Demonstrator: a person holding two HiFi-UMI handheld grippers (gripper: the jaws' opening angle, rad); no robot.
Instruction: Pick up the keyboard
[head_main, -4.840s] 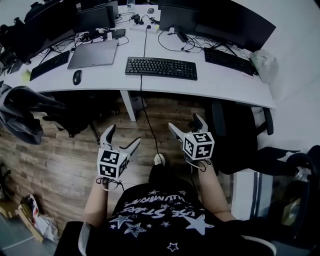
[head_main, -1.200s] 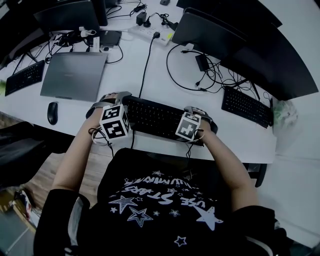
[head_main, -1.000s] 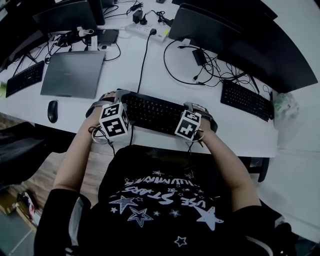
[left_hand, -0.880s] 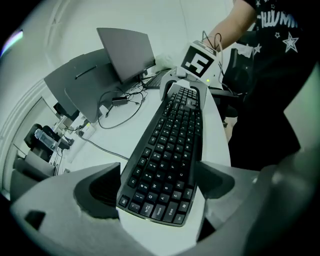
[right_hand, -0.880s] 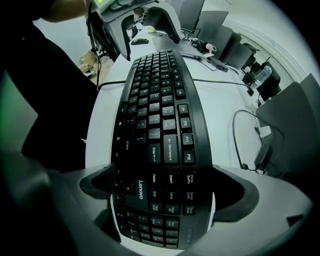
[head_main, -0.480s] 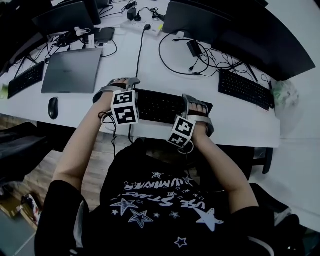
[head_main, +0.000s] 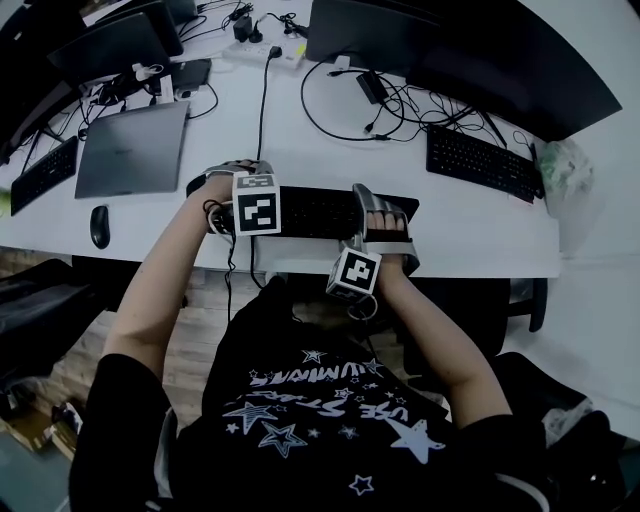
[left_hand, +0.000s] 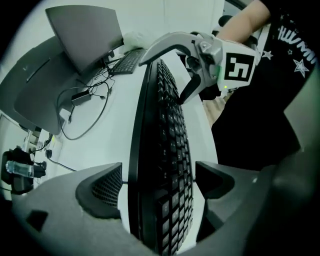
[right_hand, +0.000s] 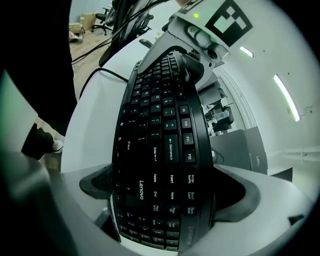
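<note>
The black keyboard (head_main: 310, 212) lies lengthwise near the white desk's front edge (head_main: 480, 262), its cable running back across the desk. My left gripper (head_main: 224, 188) has its jaws across the keyboard's left end, and the left gripper view shows the keyboard (left_hand: 170, 125) edge-on, filling the space between the pads of the left gripper (left_hand: 160, 185). My right gripper (head_main: 386, 224) clamps the right end. In the right gripper view, the keyboard (right_hand: 160, 115) has its number-pad end wedged between both pads of the right gripper (right_hand: 165, 192). I cannot tell whether the keyboard is off the desk.
A closed grey laptop (head_main: 130, 148) and a black mouse (head_main: 98, 225) lie to the left. A second keyboard (head_main: 480, 165) sits at the right under dark monitors (head_main: 470, 50), with looped cables (head_main: 350, 110) and a power strip (head_main: 262, 52) behind. A third keyboard (head_main: 40, 175) is at far left.
4.8 s ago both grippers hung open over the floor, short of the desk. In the last second the hands turned, the right marker cube dropped toward the desk edge, and the keyboard swung level.
</note>
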